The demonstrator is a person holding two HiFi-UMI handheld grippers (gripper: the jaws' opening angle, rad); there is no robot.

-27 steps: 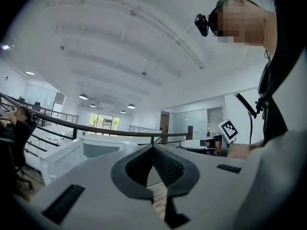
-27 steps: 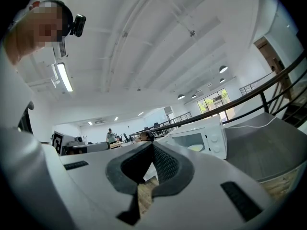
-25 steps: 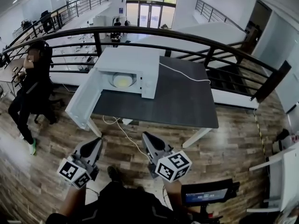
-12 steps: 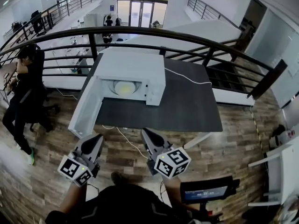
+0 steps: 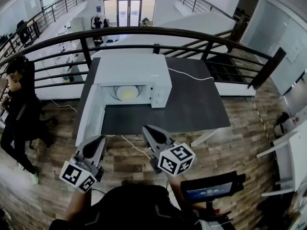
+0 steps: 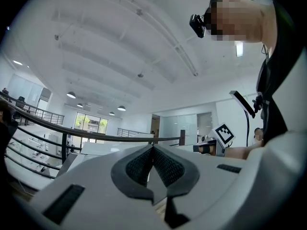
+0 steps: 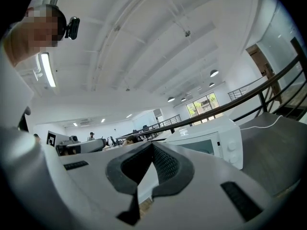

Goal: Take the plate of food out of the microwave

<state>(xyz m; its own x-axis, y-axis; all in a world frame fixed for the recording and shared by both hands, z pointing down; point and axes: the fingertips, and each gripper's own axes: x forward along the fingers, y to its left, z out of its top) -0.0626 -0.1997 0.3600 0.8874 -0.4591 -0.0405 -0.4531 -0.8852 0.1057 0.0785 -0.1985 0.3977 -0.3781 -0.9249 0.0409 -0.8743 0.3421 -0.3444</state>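
Observation:
A white microwave stands on a dark table with its door swung open to the left. Inside it lies a plate of pale yellow food. Both grippers hang short of the table's near edge, above the wooden floor. My left gripper is below the open door, and its jaws are shut and empty. My right gripper is below the microwave's front, also shut with nothing in it. The right gripper view shows the microwave ahead to the right.
A dark railing runs behind the table. A white cable lies across the tabletop, and another trails to the floor. A person stands at the left. A small screen on a stand is beside my right arm.
The table and microwave have drawn nearer and lower in the head view. Both grippers have advanced towards the table's edge, still shut.

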